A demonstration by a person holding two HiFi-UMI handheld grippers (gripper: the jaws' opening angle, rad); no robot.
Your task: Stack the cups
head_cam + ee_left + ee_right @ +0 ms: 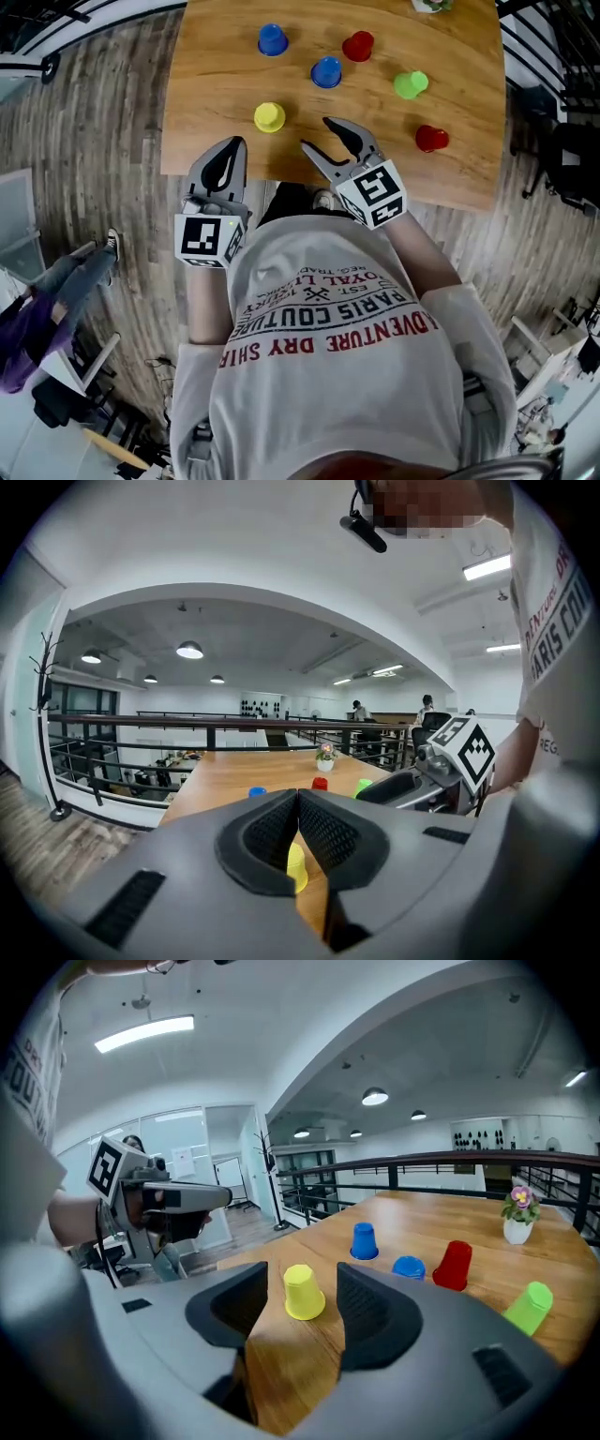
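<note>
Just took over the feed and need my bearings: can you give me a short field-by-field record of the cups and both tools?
surface: wooden table
cups: six, all apart, none stacked
yellow cup: upside down, nearest the tools, untouched
far blue cup, near blue cup: beyond the yellow one
far red cup, near red cup: right side
green cup: between the red ones
left tool: shut, empty
right tool: open, empty, yellow cup ahead of its gap
</note>
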